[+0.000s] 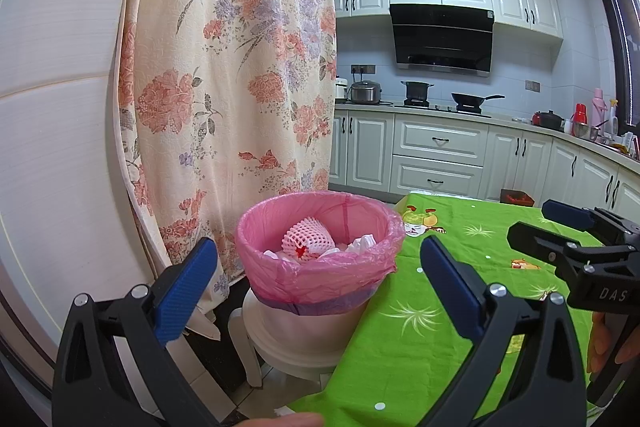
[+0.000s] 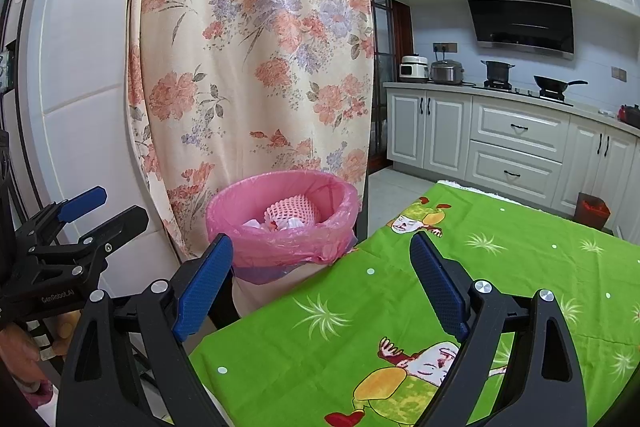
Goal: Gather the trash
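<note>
A white-cabinet kitchen with a black range hood point(image 1: 442, 39) lies behind a counter draped in a green cartoon-print cloth point(image 1: 432, 291). Just off the cloth's near-left edge stands the trash bin point(image 1: 320, 267), lined with a pink bag folded over its rim and set on a white plastic stool point(image 1: 296, 343). Inside it lie a pink foam fruit net point(image 1: 307, 241) and some crumpled white scraps point(image 1: 362, 243). A floral curtain point(image 1: 236, 67) hangs directly behind the bin, against a pale tiled wall. The left claw point(image 1: 320, 291) is held in front of the bin, its blue-padded fingers spread wide apart and gripping nothing. The right claw point(image 2: 322, 283) is likewise wide apart and empty, held over the cloth's edge just right of the bin. In each view the other claw shows at the frame's side, held in a hand point(image 2: 24, 347).
</note>
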A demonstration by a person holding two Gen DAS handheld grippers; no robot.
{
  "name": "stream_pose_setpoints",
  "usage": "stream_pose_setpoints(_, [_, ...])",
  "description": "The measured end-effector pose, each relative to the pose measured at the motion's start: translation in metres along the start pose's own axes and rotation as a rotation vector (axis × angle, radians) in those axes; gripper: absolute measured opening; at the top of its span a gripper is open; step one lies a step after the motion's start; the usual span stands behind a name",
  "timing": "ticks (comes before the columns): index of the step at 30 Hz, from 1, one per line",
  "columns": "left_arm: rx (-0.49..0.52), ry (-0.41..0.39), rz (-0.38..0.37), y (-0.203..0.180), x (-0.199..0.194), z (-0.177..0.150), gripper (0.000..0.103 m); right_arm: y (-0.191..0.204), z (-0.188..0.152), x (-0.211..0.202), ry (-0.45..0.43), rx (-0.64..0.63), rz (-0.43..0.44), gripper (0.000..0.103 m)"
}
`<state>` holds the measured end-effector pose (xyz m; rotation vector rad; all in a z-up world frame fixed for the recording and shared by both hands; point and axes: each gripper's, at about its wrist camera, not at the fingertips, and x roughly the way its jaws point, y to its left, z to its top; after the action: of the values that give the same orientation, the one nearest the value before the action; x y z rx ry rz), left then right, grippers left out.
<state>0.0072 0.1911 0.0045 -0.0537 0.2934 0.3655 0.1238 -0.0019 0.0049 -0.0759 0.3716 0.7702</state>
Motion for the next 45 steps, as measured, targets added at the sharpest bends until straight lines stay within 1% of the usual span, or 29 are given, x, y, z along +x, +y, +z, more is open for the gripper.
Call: stream_pose_setpoints(45, [0.001, 0.001, 0.005, 0.0004, -0.0010, -0.0017, 0.098, 0.0033, -0.0027, -0.0006, -0.002, -0.006, 0.008, 0.085])
